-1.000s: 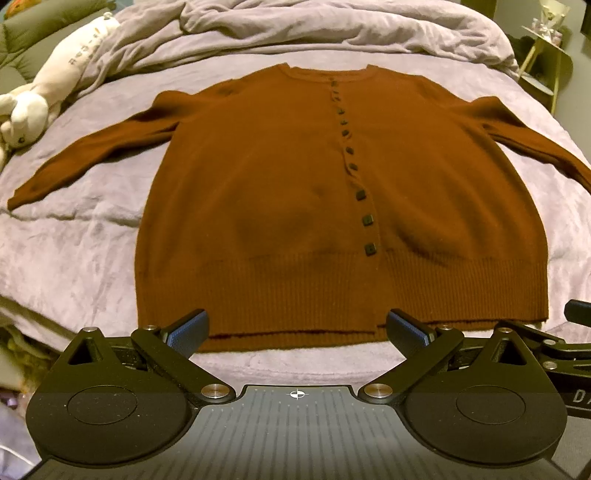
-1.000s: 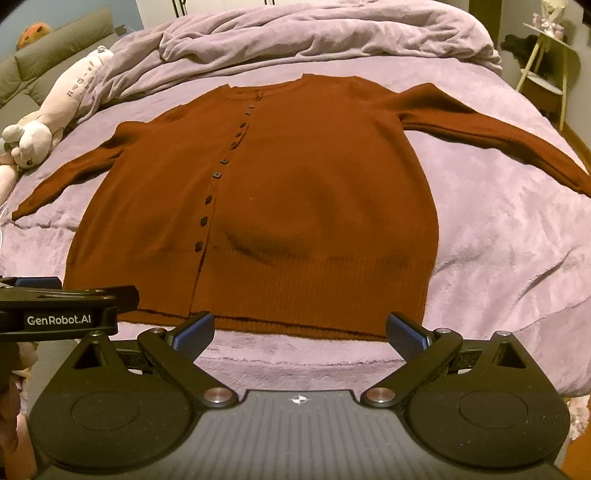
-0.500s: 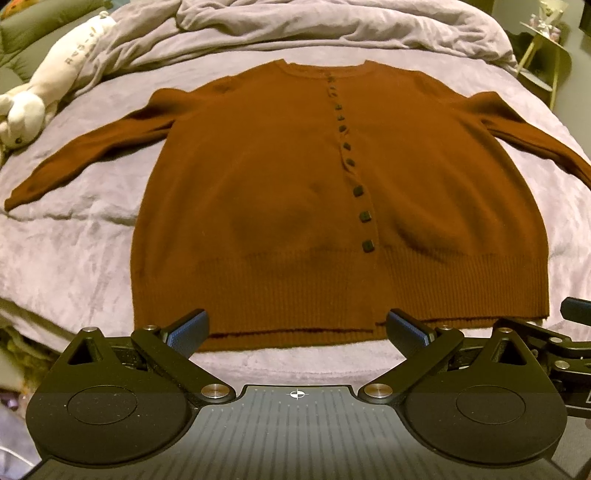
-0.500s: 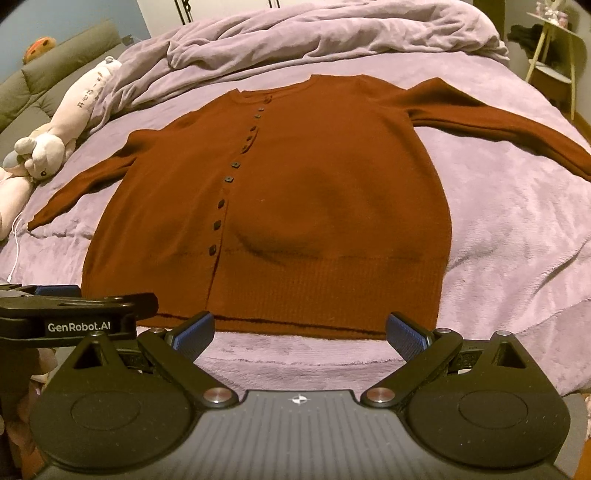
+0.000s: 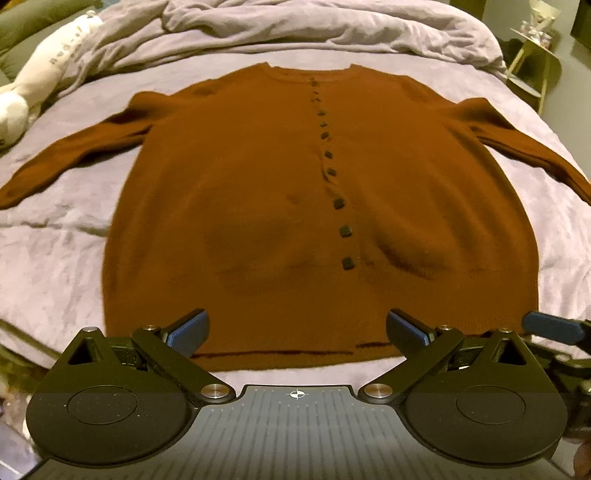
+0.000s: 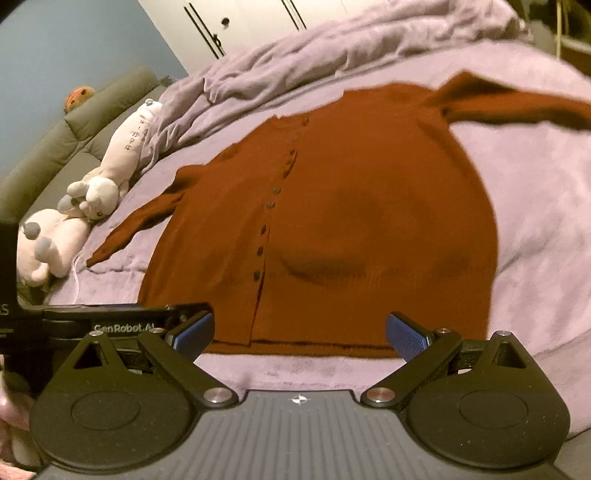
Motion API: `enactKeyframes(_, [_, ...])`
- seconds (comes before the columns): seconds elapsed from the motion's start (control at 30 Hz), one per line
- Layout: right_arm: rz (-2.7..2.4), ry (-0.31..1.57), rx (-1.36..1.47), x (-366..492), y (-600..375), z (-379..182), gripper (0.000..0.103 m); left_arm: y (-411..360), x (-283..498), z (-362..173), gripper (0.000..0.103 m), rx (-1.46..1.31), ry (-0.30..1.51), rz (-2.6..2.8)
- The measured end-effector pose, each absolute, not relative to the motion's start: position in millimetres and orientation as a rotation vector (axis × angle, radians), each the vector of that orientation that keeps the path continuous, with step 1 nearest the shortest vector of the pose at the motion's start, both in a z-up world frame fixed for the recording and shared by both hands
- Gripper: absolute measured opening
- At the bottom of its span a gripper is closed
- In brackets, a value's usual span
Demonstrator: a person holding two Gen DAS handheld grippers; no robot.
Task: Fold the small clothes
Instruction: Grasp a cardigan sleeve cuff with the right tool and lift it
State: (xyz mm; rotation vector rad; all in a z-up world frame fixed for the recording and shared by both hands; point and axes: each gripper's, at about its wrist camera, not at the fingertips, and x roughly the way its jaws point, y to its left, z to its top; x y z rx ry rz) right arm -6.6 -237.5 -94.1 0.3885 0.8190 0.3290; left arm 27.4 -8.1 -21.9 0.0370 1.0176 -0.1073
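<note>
Across the bed [image 5: 55, 266], a brown cardigan [image 5: 258, 206] lies flat and face up, buttoned, its collar toward the far heaped blanket [image 5: 314, 26] and its ribbed hem toward the two tools. Its long axis runs straight away from them, and the row of buttons [image 5: 334, 184] follows that line. Both sleeves are spread out to the sides, well apart from the body.

Just short of the hem hovers the left tool [image 5: 295, 330], jaws wide open and holding nothing; the hem's left half sits directly ahead of it. Beside it, the right tool [image 6: 299, 332] is likewise spread wide and empty, facing the hem's right half, with the right sleeve [image 6: 517, 107] stretching off at the far right. Neither tool touches the fabric.

Each tool looks about equally near its own hem corner, so I would judge no fold is begun yet. Whichever comes first, a sleeve or a side would likely be carried inward across that button line.

A stuffed toy [image 6: 92, 192] lies off to the left, clear of the left sleeve [image 5: 70, 155].
</note>
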Motion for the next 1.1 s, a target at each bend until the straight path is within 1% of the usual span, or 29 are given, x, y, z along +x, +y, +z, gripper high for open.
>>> enactKeyframes(0.1, [0.34, 0.834, 0.414, -0.4, -242.4, -98.1, 0.099, -13.5, 33.8, -25.5, 0.103, 0.045, 1.019, -0.114])
enactKeyframes(0.3, [0.366, 0.909, 0.58, 18.1, -269.3, -124.4, 0.099, -15.6, 47.1, -31.3, 0.103, 0.019, 1.0, -0.129])
enactKeyframes(0.37, [0.391, 0.909, 0.629, 25.7, -284.2, -130.5, 0.097, -16.3, 55.5, -29.7, 0.103, 0.019, 0.979, -0.134])
enactKeyframes(0.4, [0.375, 0.892, 0.632, 29.8, -293.2, -130.1, 0.093, -16.5, 61.1, -27.6, 0.103, 0.022, 0.958, -0.132])
enactKeyframes(0.43, [0.323, 0.851, 0.634, 35.7, -310.9, -127.3, 0.091, -16.7, 68.3, -24.5, 0.103, 0.026, 0.928, -0.126])
enactKeyframes(0.57, [0.028, 0.657, 0.686, 57.9, -396.7, -117.5, 0.089, -20.7, 102.6, -19.7, 0.103, 0.02, 0.838, -0.129])
enactKeyframes(0.6, [-0.049, 0.607, 0.718, 62.4, -421.7, -116.4, 0.082, -22.8, 112.6, -21.4, 0.103, 0.015, 0.828, -0.125])
enactKeyframes(0.63, [-0.135, 0.559, 0.763, 66.3, -448.5, -116.6, 0.072, -24.0, 123.3, -24.1, 0.103, 0.008, 0.82, -0.13])
enactKeyframes(0.67, [-0.213, 0.513, 0.81, 68.9, -474.3, -118.2, 0.067, -24.9, 133.5, -27.2, 0.103, -0.004, 0.817, -0.144])
enactKeyframes(0.7, [-0.269, 0.485, 0.846, 70.5, -493.1, -120.5, 0.06, -25.4, 144.0, -30.2, 0.103, -0.025, 0.82, -0.154])
enactKeyframes(0.73, [-0.334, 0.463, 0.884, 71.7, -512.5, -124.2, 0.049, -25.5, 151.9, -32.5, 0.103, -0.042, 0.821, -0.155])
enactKeyframes(0.77, [-0.388, 0.449, 0.911, 72.3, -527.1, -127.8, 0.046, -26.5, 159.8, -34.9, 0.103, -0.051, 0.822, -0.148])
enactKeyframes(0.9, [-0.465, 0.415, 1.039, 77.4, -561.4, -150.7, 0.046, -35.2, 184.7, -48.6, 0.103, -0.006, 0.825, -0.117])
enactKeyframes(1.1, [-0.449, 0.325, 1.13, 93.7, -579.1, -167.9, 0.046, -38.3, 202.0, -73.1, 0.103, 0.01, 0.92, -0.1])
